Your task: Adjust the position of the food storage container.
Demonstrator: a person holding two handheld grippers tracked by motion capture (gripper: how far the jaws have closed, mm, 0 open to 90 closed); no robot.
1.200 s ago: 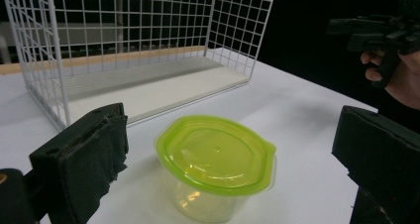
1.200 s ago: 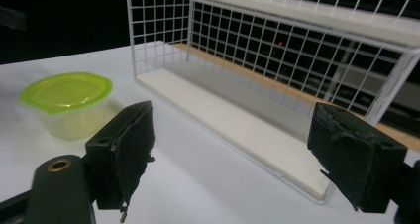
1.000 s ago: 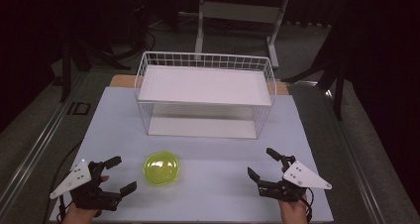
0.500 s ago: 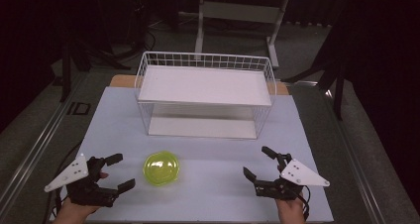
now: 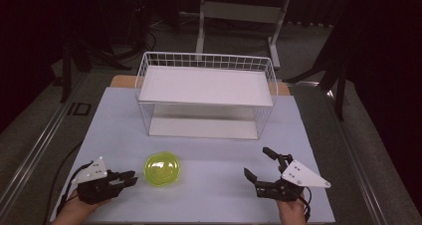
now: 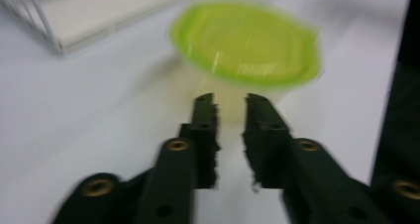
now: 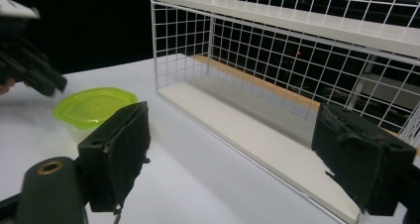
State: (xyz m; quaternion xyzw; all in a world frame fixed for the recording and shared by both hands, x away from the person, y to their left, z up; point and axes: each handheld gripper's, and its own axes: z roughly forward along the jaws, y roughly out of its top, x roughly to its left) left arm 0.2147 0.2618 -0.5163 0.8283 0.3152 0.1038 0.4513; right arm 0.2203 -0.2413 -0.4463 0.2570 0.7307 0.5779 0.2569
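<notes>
A round clear container with a lime-green lid [image 5: 162, 168] stands on the pale table top [image 5: 219, 195], near the front and left of centre. My left gripper [image 5: 130, 178] lies just left of it, pointing at it. In the left gripper view its jaws [image 6: 230, 97] stand a narrow gap apart with nothing between them, their tips just short of the container [image 6: 245, 40]. My right gripper [image 5: 257, 162] rests at the front right, wide open and empty. The right gripper view looks between its pads [image 7: 131, 135] toward the container [image 7: 94, 105] and the left gripper [image 7: 29, 65].
A white wire rack [image 5: 206, 85] with an upper and a lower shelf stands at the middle back of the table; its lower shelf [image 7: 257, 135] is bare. Dark floor and a stand's legs [image 5: 201, 31] lie beyond the table.
My left gripper's jaws have drawn together to a narrow gap, and it has shifted right toward the container. The right gripper has drifted slightly left and stays wide open.
</notes>
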